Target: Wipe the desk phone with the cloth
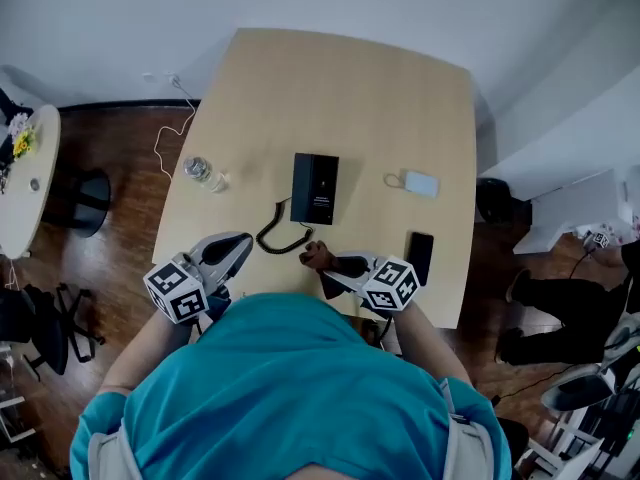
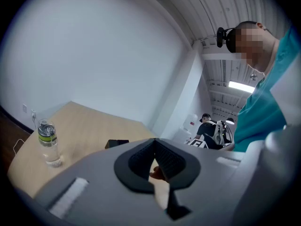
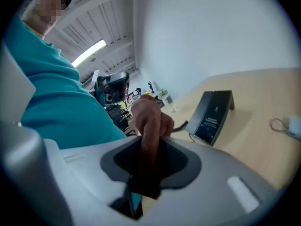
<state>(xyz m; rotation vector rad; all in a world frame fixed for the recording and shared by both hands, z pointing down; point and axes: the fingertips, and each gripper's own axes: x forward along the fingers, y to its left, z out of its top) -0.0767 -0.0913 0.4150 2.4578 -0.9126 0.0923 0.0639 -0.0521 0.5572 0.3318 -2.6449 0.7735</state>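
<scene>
The right gripper [image 3: 150, 147] has its jaws pinched on the cloth [image 3: 149, 117], a brown wad that sticks up past the tips in a bunched lump. It looks gripped low so that a soft loose end is left to do the rubbing (a judgement, not something shown). The gripper hangs over the near edge of the table [image 1: 350, 88], its tips aimed at the phone [image 1: 314, 188]. The phone stands mid-table, black and tilted up on its stand, well apart from the cloth, so no wiping contact is made yet.

The left gripper [image 2: 154, 149] has its jaws pressed together with nothing between them. It sits at the near left edge, angled toward the phone, probably kept ready to steady the phone while the other rubs.

Between cloth and phone lies the coiled cord [image 1: 283, 236], curling from the phone's near left corner toward the person. It is the one thing in the direct path, and a low sweep could snag it or drag the phone. A bottle [image 1: 205, 174] lies left of the phone, near the table's left edge and clear of the route. A pale pouch [image 1: 421, 184] with a loop lies to the phone's right, and a dark mobile [image 1: 420, 256] rests just beside the right gripper (close enough to be nudged).
</scene>
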